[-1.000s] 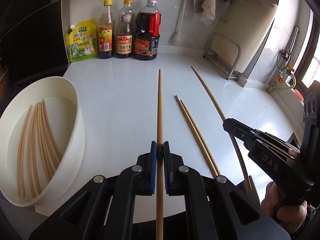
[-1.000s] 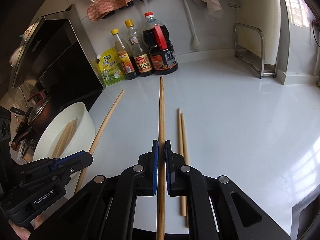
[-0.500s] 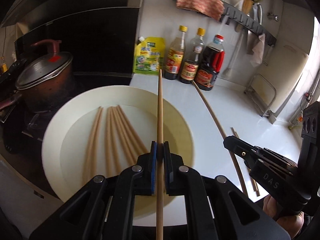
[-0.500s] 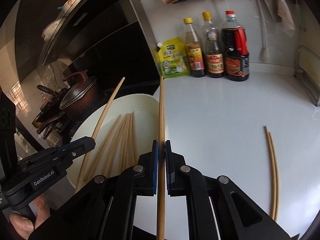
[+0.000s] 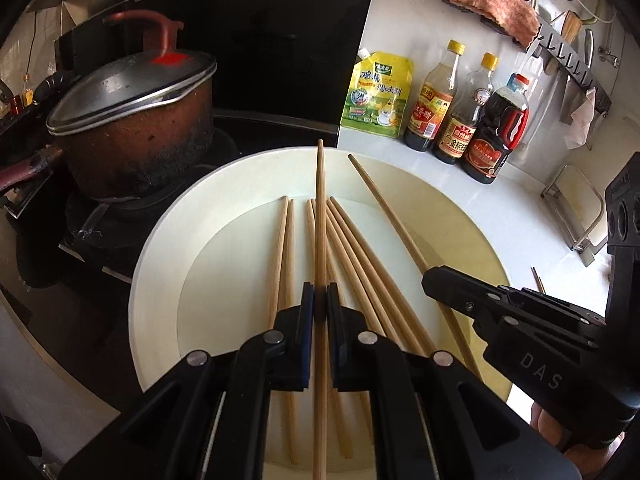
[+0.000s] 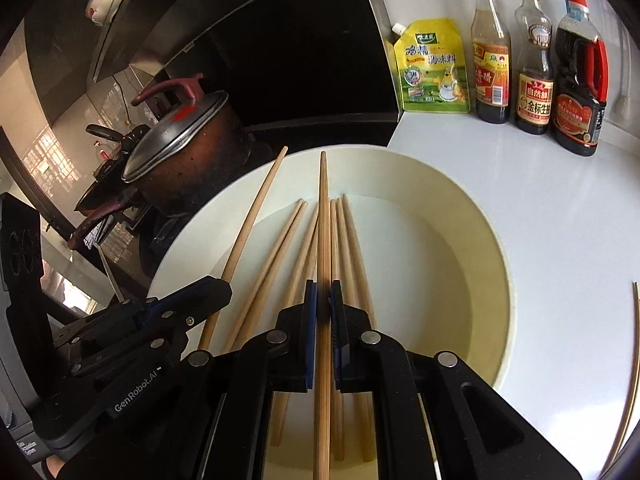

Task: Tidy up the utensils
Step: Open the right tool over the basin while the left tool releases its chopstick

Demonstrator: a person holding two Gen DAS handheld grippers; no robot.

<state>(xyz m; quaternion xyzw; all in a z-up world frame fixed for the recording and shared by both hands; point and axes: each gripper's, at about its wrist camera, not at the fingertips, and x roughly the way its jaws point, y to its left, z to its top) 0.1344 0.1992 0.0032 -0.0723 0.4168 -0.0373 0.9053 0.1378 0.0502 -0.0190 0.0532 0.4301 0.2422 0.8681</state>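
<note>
A round white basin (image 5: 160,248) (image 6: 492,240) holds several wooden chopsticks (image 5: 280,240) (image 6: 280,240) lying lengthwise. My left gripper (image 5: 320,292) is shut on one chopstick (image 5: 320,200), held above the basin and pointing away. My right gripper (image 6: 323,288) is shut on another chopstick (image 6: 323,208), also over the basin. In the left wrist view the right gripper (image 5: 432,276) shows at the right with its chopstick (image 5: 384,204). The right wrist view has the left gripper (image 6: 224,288) at the lower left with its chopstick (image 6: 256,208).
A lidded brown pot (image 5: 136,128) (image 6: 188,152) sits on the dark stove left of the basin. A yellow seasoning pouch (image 5: 378,96) (image 6: 434,68) and three sauce bottles (image 5: 496,132) (image 6: 580,76) line the back wall. More chopsticks (image 6: 632,360) lie on the white counter at right.
Both grippers have swung left from the open counter to above the basin, each still carrying its chopstick. The pot and stove have come into view.
</note>
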